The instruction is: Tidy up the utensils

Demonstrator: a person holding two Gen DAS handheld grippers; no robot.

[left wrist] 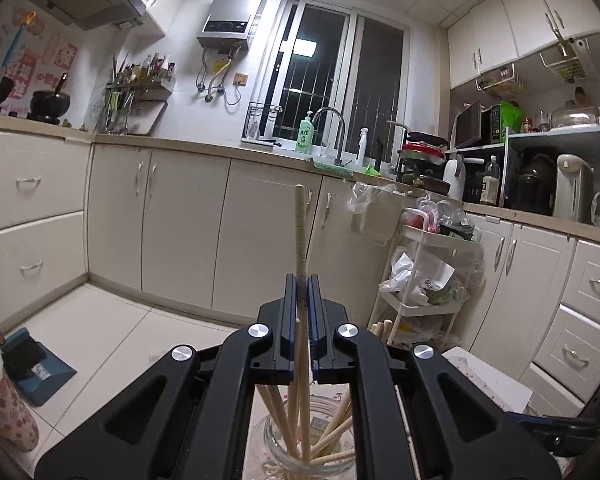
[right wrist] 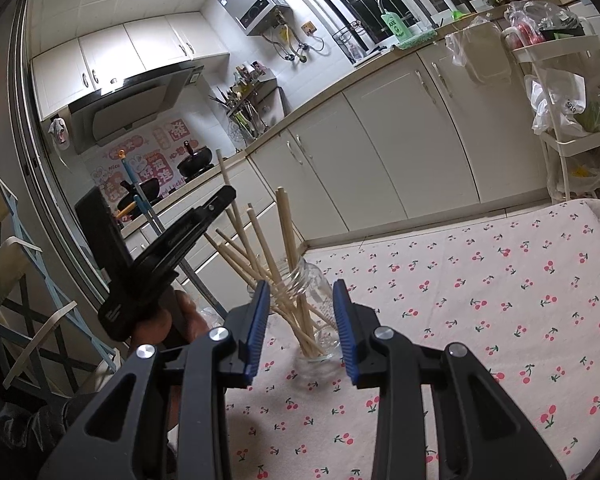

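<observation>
My left gripper point(left wrist: 302, 280) is shut on one pale wooden chopstick point(left wrist: 300, 232). The stick stands upright, with its lower end down inside a clear glass jar point(left wrist: 276, 444) that holds several more chopsticks. In the right wrist view the jar point(right wrist: 320, 300) stands on the cherry-print tablecloth point(right wrist: 480, 300). My right gripper point(right wrist: 302, 284) has its blue pads against the jar's two sides. To the left a hand point(right wrist: 160, 320) carries the left gripper point(right wrist: 226, 196), seen side-on above the jar, with the held chopstick point(right wrist: 222, 168) sticking out past it.
A white trolley point(left wrist: 420, 280) loaded with bags stands past the table's far edge, against the cabinets. A blue dustpan point(left wrist: 40, 364) lies on the floor at the left, and a floral bottle point(left wrist: 4, 412) stands at the near left. A folding chair point(right wrist: 4, 240) is on the left.
</observation>
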